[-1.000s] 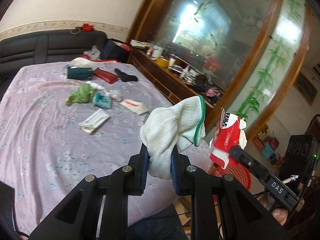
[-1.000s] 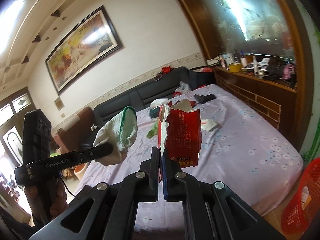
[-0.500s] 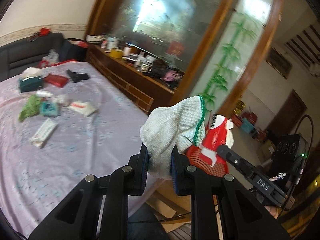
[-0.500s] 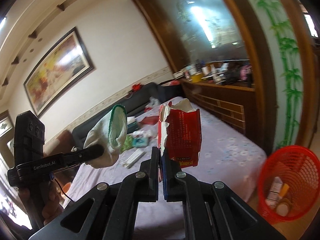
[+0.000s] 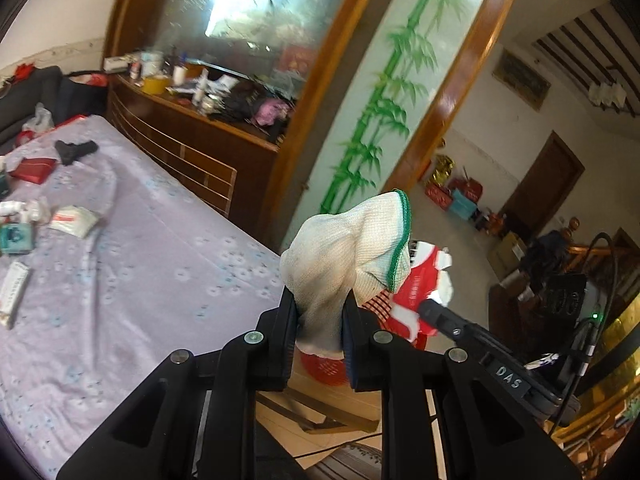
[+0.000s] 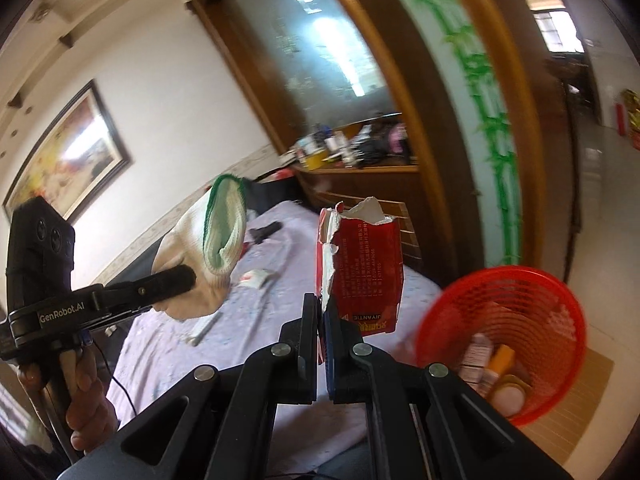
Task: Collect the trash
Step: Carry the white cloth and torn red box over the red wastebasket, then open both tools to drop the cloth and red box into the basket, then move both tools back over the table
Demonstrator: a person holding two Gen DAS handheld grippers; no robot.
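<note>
My left gripper is shut on a white knit glove with a green cuff, held up in the air past the bed's corner. My right gripper is shut on a torn red carton, pinched by its ripped edge. In the left wrist view the right gripper and the red carton show just behind the glove. In the right wrist view the left gripper with the glove is at the left. A red mesh basket with several discarded items stands on the floor, below right of the carton.
A bed with a lilac flowered sheet carries several loose wrappers and boxes at its far end. A wooden cabinet cluttered with bottles runs along the bed's far side. A hand grips the left tool's handle.
Both grippers swung right, away from the bed's middle toward its corner. The red basket came into the right wrist view and grew larger. The glove and the carton stayed gripped.
</note>
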